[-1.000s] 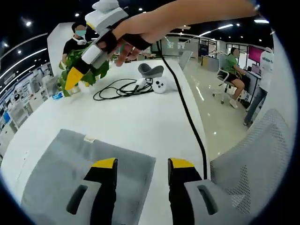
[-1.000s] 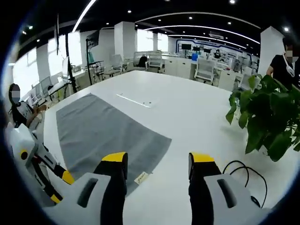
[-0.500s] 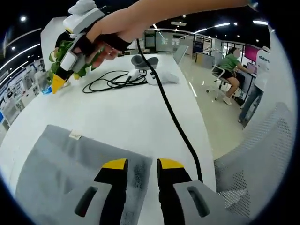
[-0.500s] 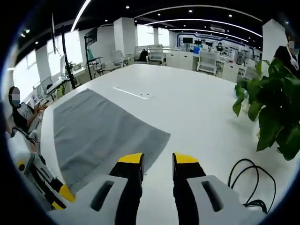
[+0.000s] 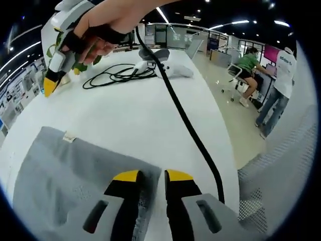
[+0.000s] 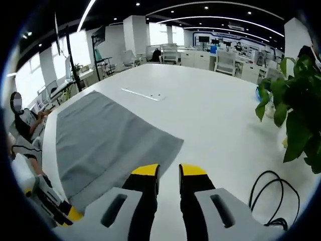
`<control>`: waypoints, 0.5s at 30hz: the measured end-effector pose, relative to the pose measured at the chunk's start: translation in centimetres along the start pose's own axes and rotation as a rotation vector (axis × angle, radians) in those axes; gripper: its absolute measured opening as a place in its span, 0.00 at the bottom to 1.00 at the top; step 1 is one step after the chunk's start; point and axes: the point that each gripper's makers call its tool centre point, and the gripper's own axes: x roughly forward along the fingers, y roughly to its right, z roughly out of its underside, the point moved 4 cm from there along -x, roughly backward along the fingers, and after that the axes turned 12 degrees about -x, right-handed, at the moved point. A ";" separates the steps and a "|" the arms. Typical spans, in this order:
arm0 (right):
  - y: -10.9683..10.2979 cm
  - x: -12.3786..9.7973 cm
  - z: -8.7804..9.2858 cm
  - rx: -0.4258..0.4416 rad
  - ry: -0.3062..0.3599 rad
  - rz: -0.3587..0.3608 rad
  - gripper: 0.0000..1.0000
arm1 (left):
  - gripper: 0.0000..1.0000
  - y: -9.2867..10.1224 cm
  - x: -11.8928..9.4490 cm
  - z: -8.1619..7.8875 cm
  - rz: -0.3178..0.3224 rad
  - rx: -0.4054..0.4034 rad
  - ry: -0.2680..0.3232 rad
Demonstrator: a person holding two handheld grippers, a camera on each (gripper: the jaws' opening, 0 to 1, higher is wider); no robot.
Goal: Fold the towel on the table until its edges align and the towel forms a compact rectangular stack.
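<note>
A grey towel (image 5: 60,175) lies flat and unfolded on the white table (image 5: 125,115), with a small label (image 5: 67,136) at its far corner. My left gripper (image 5: 153,175) sits low at the towel's near right corner. Its jaws are drawn almost together, the left one over the fabric, and I see no cloth bunched between them. A hand holds my right gripper (image 5: 48,86) in the air past the label corner, tips together. In the right gripper view the towel (image 6: 100,140) spreads left of my right gripper (image 6: 169,168), and the left gripper (image 6: 70,215) shows at the towel's near edge.
A black cable (image 5: 190,130) runs across the table past the towel's right edge. A cable coil (image 5: 115,76) and a grey-white device (image 5: 165,63) lie at the far end. A potted plant (image 6: 296,115) stands right. A mesh chair (image 5: 286,181) is beside the table, and people (image 5: 283,85) are beyond it.
Both grippers have gone from wide open to nearly together. The left view has dropped closer to the towel's corner. The hand with the right gripper has moved left, towards the plant.
</note>
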 end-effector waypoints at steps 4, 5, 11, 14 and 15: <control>0.2 0.9 0.1 0.020 0.000 -0.012 0.14 | 0.13 -0.2 0.1 -0.1 -0.008 -0.016 -0.005; 0.2 1.1 0.1 0.020 -0.002 -0.015 0.14 | 0.12 -0.3 0.1 0.0 -0.017 0.008 -0.010; 0.8 3.5 0.1 -0.006 -0.016 -0.047 0.14 | 0.08 -0.4 0.2 -0.1 -0.036 0.004 -0.015; 2.1 5.5 0.5 0.000 -0.023 -0.067 0.13 | 0.06 -0.5 0.2 -0.1 -0.037 -0.009 -0.020; 2.5 6.0 0.6 -0.004 -0.025 -0.071 0.13 | 0.06 -0.5 0.2 -0.2 -0.034 -0.016 -0.024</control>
